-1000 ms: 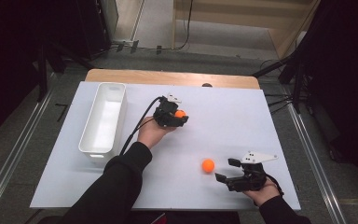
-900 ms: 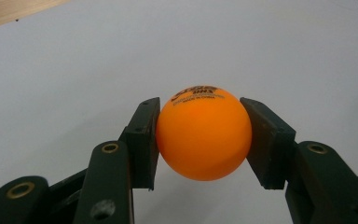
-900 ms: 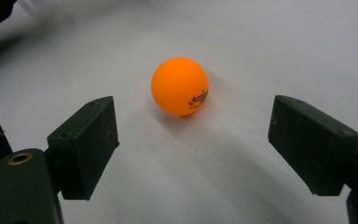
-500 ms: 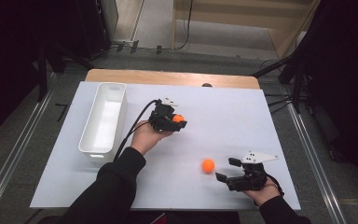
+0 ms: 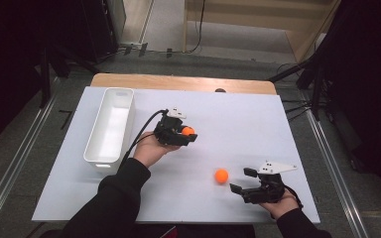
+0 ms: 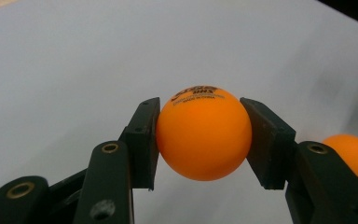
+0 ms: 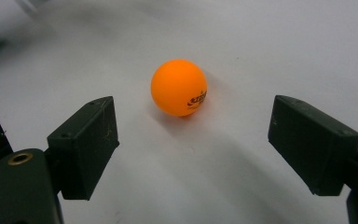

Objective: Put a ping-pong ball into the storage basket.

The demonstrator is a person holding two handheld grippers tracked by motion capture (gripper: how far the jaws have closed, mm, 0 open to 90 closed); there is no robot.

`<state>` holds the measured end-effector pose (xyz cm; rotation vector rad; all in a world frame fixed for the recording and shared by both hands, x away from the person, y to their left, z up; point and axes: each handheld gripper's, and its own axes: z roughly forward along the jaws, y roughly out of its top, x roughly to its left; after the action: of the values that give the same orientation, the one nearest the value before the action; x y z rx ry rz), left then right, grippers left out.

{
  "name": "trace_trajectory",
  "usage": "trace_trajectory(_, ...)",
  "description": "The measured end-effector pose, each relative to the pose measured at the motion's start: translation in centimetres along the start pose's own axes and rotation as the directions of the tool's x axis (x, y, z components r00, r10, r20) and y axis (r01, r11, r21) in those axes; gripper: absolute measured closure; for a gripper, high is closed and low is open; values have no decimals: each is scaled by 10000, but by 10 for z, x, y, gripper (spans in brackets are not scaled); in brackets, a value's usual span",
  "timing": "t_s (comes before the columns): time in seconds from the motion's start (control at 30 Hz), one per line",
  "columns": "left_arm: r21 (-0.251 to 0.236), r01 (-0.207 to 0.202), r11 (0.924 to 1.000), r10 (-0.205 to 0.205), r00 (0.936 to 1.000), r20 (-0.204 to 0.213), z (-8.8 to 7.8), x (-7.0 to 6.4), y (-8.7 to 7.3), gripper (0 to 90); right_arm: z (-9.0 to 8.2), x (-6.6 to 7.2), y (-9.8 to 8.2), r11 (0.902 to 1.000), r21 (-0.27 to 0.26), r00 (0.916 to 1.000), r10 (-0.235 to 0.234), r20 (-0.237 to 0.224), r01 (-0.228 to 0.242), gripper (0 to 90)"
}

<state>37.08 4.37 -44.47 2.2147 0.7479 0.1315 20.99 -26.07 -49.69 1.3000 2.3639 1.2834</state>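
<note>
My left gripper [image 5: 184, 133] is shut on an orange ball [image 5: 187, 131] near the middle of the white table; in the left gripper view the ball [image 6: 203, 132] sits squeezed between both black pads, its printed logo on top. A second orange ball [image 5: 221, 175] lies loose on the table at the front right, and it also peeks in at the right edge of the left gripper view [image 6: 353, 153]. My right gripper [image 5: 242, 180] stands open just right of that ball. Seen from the right gripper [image 7: 193, 140], the ball [image 7: 179, 87] rests ahead of the wide-apart pads, untouched.
A long white bin [image 5: 110, 125] stands at the left of the table, open side up, nothing visible inside. The white sheet [image 5: 238, 119] covers a wooden tabletop [image 5: 178, 82]. Black stands and cables ring the table on the floor.
The left gripper has drifted a little toward the left and front with its ball still held. The right gripper and the loose ball have stayed put.
</note>
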Motion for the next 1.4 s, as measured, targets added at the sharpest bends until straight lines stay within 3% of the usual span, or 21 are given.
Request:
trace_trajectory(0.13, -30, -162, 9999, 163, 9997, 177, -5, -3, -4, 507, -1, 0, 0, 10000, -16, 10000, 71, 4, -71, 144)
trace_trajectory(0.27, -230, 10, 9997, 0, 9991, 416, -9, -3, -6, 508, -1, 0, 0, 10000, -23, 10000, 41, 12, -41, 144)
trace_trajectory(0.4, -353, -244, 9991, 260, 9986, 460, -13, -4, -10, 507, -2, -1, 0, 10000, -84, 10000, 54, -31, -54, 144)
trace_trajectory(0.73, -318, -128, 9994, 137, 9995, 284, -20, -4, -11, 507, -2, -1, 0, 9999, -93, 9999, 104, -59, -105, 144)
trace_trajectory(0.9, -358, 108, 9993, -97, 9995, 313, -27, -2, -7, 506, -2, -1, 0, 9999, -78, 9999, 98, -49, -99, 144)
trace_trajectory(1.4, -368, 272, 9990, -264, 9994, 234, -51, 3, 3, 506, -2, -1, 0, 9999, -87, 9999, 117, -31, -118, 144)
